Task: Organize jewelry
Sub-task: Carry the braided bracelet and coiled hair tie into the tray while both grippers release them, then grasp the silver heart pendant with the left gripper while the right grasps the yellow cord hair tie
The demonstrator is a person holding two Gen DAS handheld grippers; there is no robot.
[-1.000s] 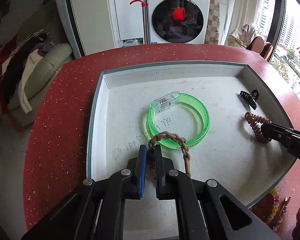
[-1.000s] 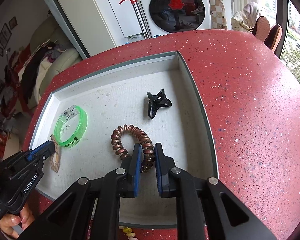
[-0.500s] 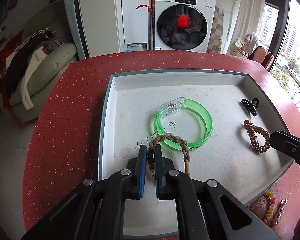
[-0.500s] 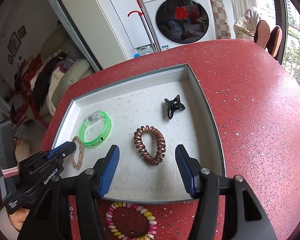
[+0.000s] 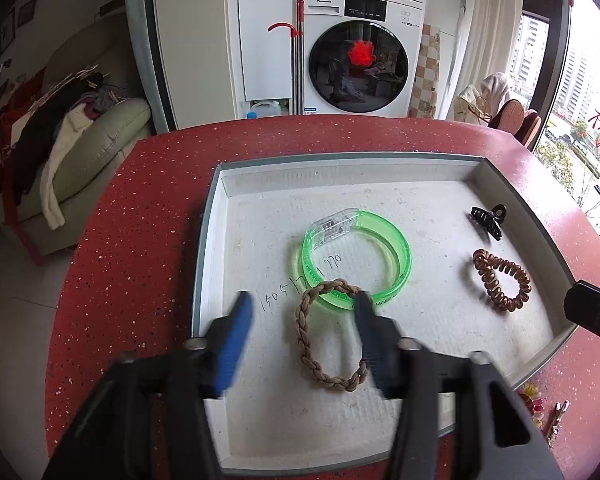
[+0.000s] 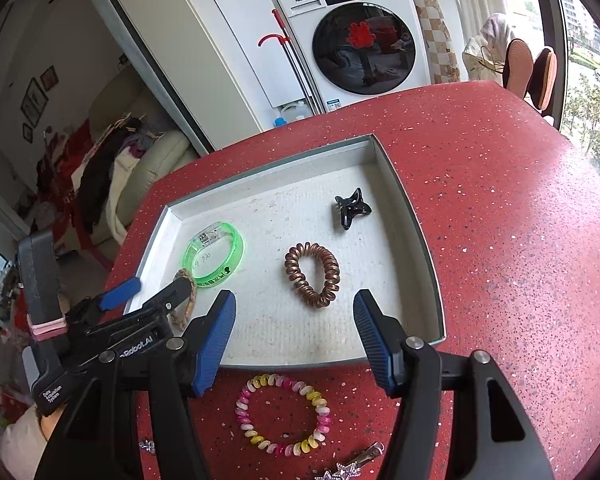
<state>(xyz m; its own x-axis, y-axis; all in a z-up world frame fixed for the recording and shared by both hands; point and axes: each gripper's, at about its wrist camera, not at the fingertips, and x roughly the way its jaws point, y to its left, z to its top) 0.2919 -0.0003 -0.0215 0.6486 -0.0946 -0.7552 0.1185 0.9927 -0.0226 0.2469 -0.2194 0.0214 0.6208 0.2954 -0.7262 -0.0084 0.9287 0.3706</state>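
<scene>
A grey tray [image 5: 208, 248] [image 6: 424, 236] on the red table holds a green bangle [image 5: 396, 248] [image 6: 236, 248], a braided tan hair tie [image 5: 312, 356] [image 6: 188, 304], a coppery spiral hair tie [image 5: 500, 280] [image 6: 312, 276] and a black claw clip [image 5: 488, 222] [image 6: 350, 208]. My left gripper [image 5: 302, 332] [image 6: 156, 284] is open, with the braided tie lying loose between its fingers, its far end over the bangle. My right gripper [image 6: 294, 320] is open and empty over the tray's near edge. A pink and yellow spiral bracelet [image 6: 284, 416] lies on the table below it.
A silver star hair clip [image 6: 352, 466] lies on the red table [image 6: 500, 208] by the bracelet, in front of the tray. A washing machine [image 5: 356, 48] and a sofa with clothes [image 5: 80, 148] stand beyond the table's far edge.
My left gripper has opened and let the braided tie drop onto the tray. My right gripper let go of the coppery spiral tie earlier and has pulled back toward the tray's near edge.
</scene>
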